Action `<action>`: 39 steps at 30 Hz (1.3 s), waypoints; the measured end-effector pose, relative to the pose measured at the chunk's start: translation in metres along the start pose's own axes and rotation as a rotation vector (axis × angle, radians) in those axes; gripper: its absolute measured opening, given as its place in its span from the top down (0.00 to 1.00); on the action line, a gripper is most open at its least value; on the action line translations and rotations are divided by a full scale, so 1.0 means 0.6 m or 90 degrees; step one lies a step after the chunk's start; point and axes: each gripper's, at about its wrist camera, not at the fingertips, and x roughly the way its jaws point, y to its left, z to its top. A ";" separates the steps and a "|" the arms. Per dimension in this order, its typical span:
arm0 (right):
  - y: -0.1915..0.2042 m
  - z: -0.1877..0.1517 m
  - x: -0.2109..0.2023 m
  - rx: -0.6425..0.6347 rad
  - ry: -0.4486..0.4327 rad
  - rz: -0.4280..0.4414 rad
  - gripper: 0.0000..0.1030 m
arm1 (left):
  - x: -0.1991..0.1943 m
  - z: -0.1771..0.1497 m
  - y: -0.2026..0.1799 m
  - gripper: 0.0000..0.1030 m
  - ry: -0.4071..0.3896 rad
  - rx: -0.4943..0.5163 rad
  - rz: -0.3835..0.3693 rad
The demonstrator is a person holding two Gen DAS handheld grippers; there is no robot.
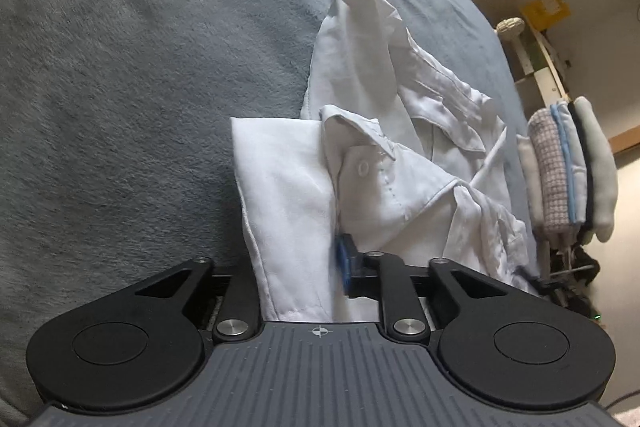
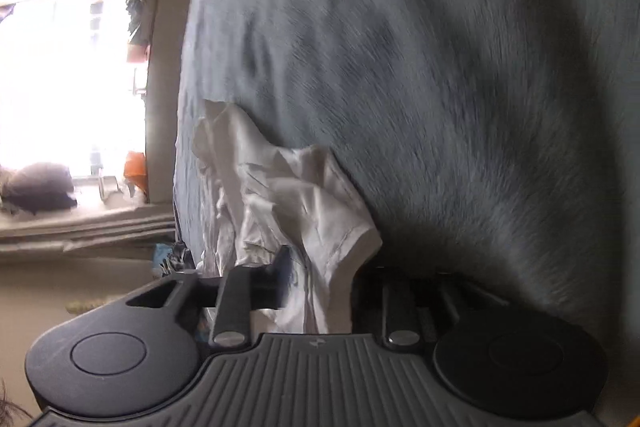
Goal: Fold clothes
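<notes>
Left wrist view: your left claw [image 1: 298, 267] is pinched on a flat fold of the white shirt [image 1: 392, 131], which lies rumpled on the grey-blue bed [image 1: 120, 107]; keep that edge taut.

Right wrist view: your right claw [image 2: 316, 279] is clamped on bunched shirt cloth [image 2: 296, 195]. Hold both at one height so the cloth hangs square.

The shirt [image 1: 360, 163] is white. The blanket [image 1: 140, 87] on the bed is grey-blue and fuzzy. The tongs [image 1: 298, 275] are black with a blue pad [image 1: 345, 259]. One folded cloth [image 1: 550, 171] has small checks.
</notes>
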 end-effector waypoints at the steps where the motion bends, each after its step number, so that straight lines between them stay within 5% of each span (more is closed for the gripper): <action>1: 0.009 0.001 -0.018 -0.023 -0.010 -0.012 0.53 | -0.011 0.000 0.002 0.68 -0.009 0.004 0.007; 6: 0.092 -0.010 -0.103 -0.203 -0.060 -0.060 0.52 | -0.071 -0.011 0.019 0.58 -0.058 0.016 0.043; 9: 0.189 -0.043 -0.096 -0.402 -0.026 -0.039 0.52 | -0.089 0.001 0.013 0.58 -0.099 0.047 0.075; 14: 0.345 -0.155 0.039 -0.674 0.184 0.028 0.53 | -0.076 0.031 -0.032 0.58 -0.154 0.130 0.140; 17: 0.344 -0.214 0.100 -0.748 0.248 0.013 0.57 | -0.058 0.036 -0.052 0.58 -0.164 0.167 0.159; 21: 0.344 -0.294 0.183 -0.845 0.334 -0.007 0.66 | -0.034 0.046 -0.056 0.58 -0.140 0.152 0.104; 25: 0.344 -0.374 0.265 -0.941 0.422 -0.028 0.67 | -0.005 0.066 -0.040 0.58 -0.055 0.106 0.038; 33: 0.356 -0.345 0.296 -0.887 0.380 -0.011 0.67 | 0.020 0.101 0.003 0.56 0.013 -0.025 -0.079; 39: 0.368 -0.293 0.313 -0.815 0.325 0.005 0.67 | 0.020 0.137 0.005 0.50 -0.028 -0.079 -0.148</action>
